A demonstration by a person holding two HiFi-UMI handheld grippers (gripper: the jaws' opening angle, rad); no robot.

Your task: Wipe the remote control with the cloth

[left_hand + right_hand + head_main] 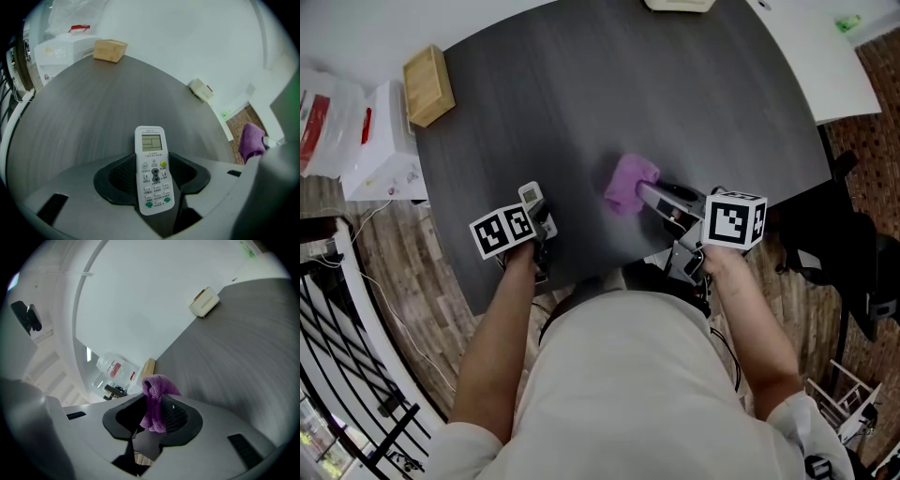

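The person's 2 arms reach out in front of the body. The left arm (492,347) is almost straight. Its hand holds the left gripper (152,180), which tips down. The jaws are closed on the remote (152,159), 1 jaw on each side. The right arm (755,323) bends a little at the elbow. The right gripper (150,420) points more level. Its jaws pinch the cloth (157,401).

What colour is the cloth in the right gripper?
A purple terry cloth, clearest in the right gripper view.
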